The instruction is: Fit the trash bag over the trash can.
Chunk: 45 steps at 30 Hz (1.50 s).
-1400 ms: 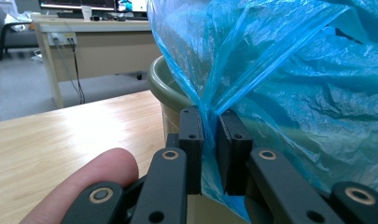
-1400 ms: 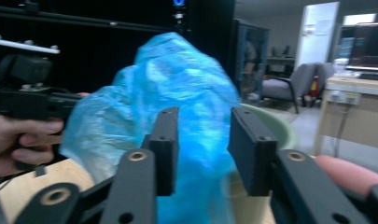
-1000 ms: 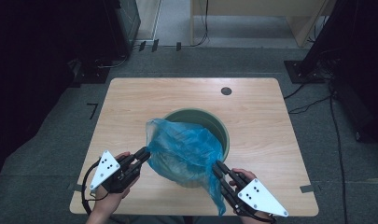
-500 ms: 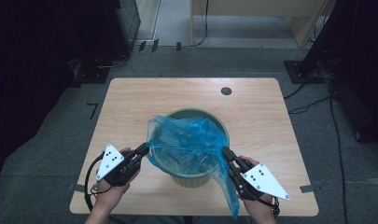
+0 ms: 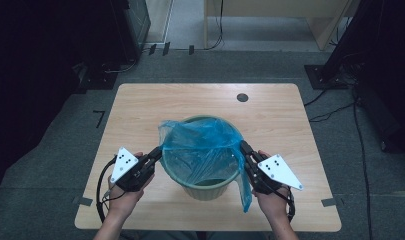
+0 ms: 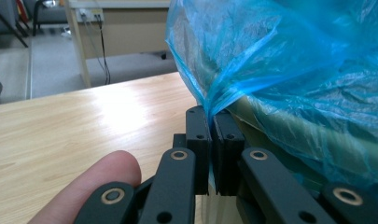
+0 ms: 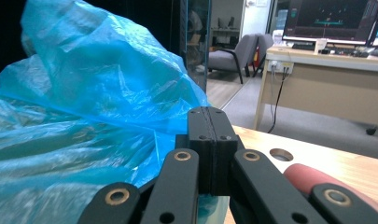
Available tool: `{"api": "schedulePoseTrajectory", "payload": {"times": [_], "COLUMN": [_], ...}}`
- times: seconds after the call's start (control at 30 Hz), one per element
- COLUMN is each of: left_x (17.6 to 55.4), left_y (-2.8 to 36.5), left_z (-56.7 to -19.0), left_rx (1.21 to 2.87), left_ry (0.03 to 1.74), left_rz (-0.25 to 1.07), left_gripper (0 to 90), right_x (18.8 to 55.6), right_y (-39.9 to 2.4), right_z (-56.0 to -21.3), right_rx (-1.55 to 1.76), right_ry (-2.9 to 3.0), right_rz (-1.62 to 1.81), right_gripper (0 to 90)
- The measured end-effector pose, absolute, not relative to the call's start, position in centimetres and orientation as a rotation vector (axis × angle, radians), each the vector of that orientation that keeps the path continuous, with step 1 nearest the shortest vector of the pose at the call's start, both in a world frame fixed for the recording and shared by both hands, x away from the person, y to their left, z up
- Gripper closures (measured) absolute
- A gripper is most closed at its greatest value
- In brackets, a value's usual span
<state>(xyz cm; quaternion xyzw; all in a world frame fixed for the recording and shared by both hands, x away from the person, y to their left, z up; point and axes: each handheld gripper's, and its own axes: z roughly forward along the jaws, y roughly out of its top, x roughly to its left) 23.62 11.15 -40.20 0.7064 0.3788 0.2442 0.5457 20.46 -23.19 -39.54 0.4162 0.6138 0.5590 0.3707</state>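
Two hand-held grippers pinch a blue plastic bag from opposite sides of a green bin that stands near the front middle of a pale wooden desk, seen from above; the bag is spread over the bin's mouth, draped across its rim, with a loose tail hanging down the bin's right outer side. At the left, the left gripper, held in the person's left hand, reaches the bin's left edge; in the left gripper view its fingers are pressed together on a gathered fold of the blue film just above the bin's green wall, with bare desk to the left of them. At the right, the right gripper, held in the right hand, meets the bin's right edge; in the right gripper view its fingers are closed flat together, the bag billowing just behind and to the left of them and film showing below them, so the bag's edge appears nipped there. A small round hole sits in the desk's far right part, well apart from the bin.
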Motion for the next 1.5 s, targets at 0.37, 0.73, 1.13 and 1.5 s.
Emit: {"api": "schedulePoseTrajectory", "payload": {"times": [0.37,0.73,1.13,1.5], "left_x": [24.7,25.0,25.5,23.3], "left_y": [10.6,10.7,11.8,12.0], "left_z": [-40.0,-39.7,-39.0,-38.5], "left_rx": [1.696,1.677,1.568,1.579], "left_ry": [0.938,0.925,0.961,0.849], "left_rz": [0.55,0.559,0.533,0.523], "left_gripper": [85.1,83.9,69.6,85.5], "right_x": [22.5,23.4,23.3,20.4], "right_y": [-23.6,-24.4,-26.3,-26.1], "right_z": [-39.2,-39.1,-38.7,-38.0], "right_rx": [1.116,1.133,1.116,1.015], "right_ry": [1.581,1.564,1.541,1.598], "right_rz": [1.456,1.421,1.451,1.569], "right_gripper": [90.0,85.0,86.3,69.8]}}
